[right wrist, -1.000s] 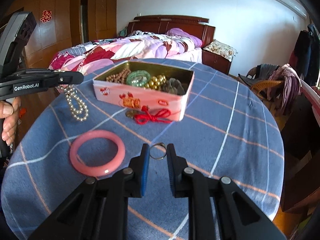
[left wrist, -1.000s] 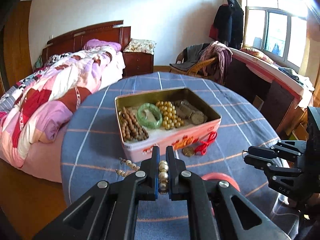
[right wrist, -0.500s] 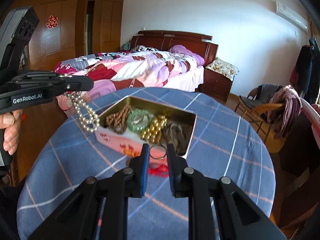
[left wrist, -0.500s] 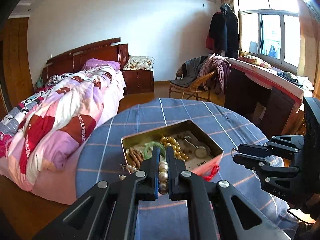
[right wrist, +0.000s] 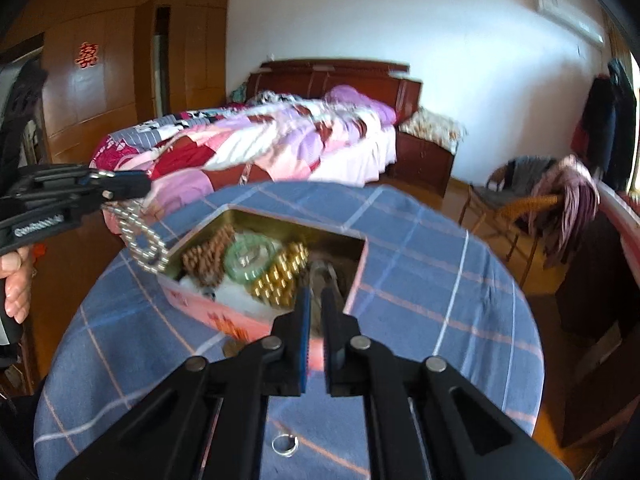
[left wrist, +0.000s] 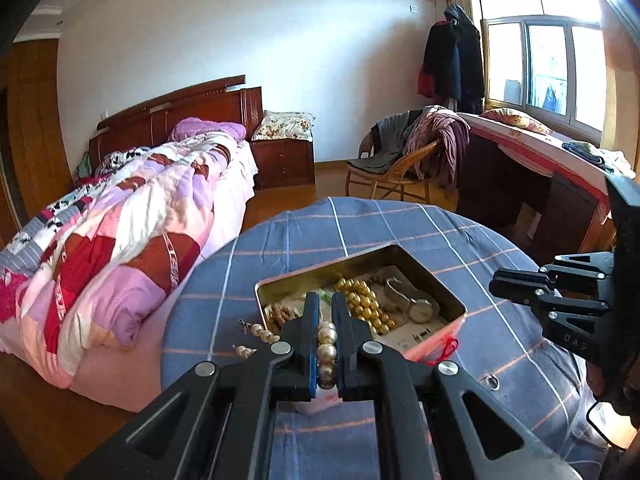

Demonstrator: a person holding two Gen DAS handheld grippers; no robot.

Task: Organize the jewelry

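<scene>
My left gripper (left wrist: pixel 326 308) is shut on a pearl necklace (left wrist: pixel 327 350) and holds it above the near left corner of the open pink tin (left wrist: pixel 440 336). The strand hangs in a loop in the right wrist view (right wrist: pixel 144 240). The tin (right wrist: pixel 200 304) holds brown beads (right wrist: pixel 208 252), a green bangle (right wrist: pixel 250 260), gold beads (right wrist: pixel 280 276) and a watch (left wrist: pixel 416 306). My right gripper (right wrist: pixel 314 300) hovers over the tin's near edge, jaws nearly closed with nothing between them. A silver ring (right wrist: pixel 285 444) lies on the tablecloth below it; it also shows in the left wrist view (left wrist: pixel 493 381).
The round table has a blue checked cloth (left wrist: pixel 360 228). A red cord (left wrist: pixel 448 348) lies against the tin's side. A bed with a patchwork quilt (left wrist: pixel 132 208) stands left of the table. A wicker chair with clothes (left wrist: pixel 404 160) and a desk (left wrist: pixel 532 160) are behind.
Both grippers rose and moved over the tin. The ring that was between my right fingers now lies on the cloth. The pearl necklace stays gripped in the left.
</scene>
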